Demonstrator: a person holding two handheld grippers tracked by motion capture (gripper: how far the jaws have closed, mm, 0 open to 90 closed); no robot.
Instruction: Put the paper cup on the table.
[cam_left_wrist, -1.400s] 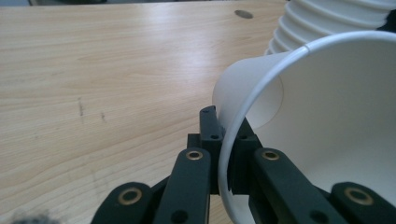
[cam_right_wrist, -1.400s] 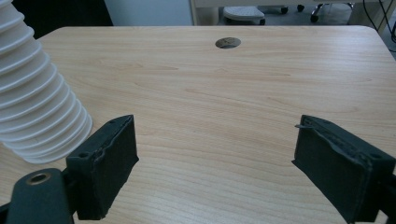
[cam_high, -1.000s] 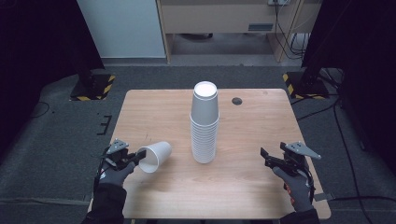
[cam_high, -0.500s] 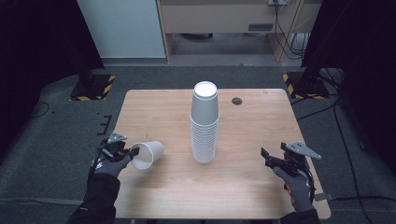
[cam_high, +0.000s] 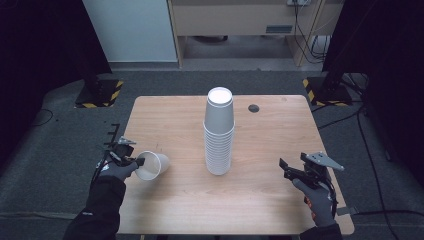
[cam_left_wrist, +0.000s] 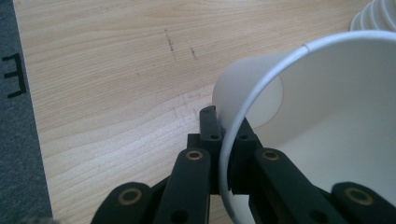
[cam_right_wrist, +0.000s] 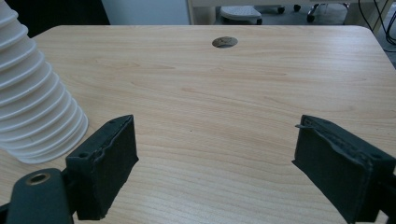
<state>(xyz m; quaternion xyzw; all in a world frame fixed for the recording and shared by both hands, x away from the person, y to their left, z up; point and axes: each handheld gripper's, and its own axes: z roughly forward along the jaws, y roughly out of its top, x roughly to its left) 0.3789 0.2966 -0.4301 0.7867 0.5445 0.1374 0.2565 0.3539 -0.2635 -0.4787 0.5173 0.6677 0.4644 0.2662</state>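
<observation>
So one white paper cup is off the tall white upside-down cup stack, pinched by its rim in the left gripper at the table's near left, right gripper gaping empty, loads left.

Overhead light is falling evenly on the counter, w/ dark surroundings fading to black at the sides. Cup stack is casting a short soft shadow at its base. The gripper views are looking sharp on the wood grain; near cup rim is blurring slightly. No glare showing.
</observation>
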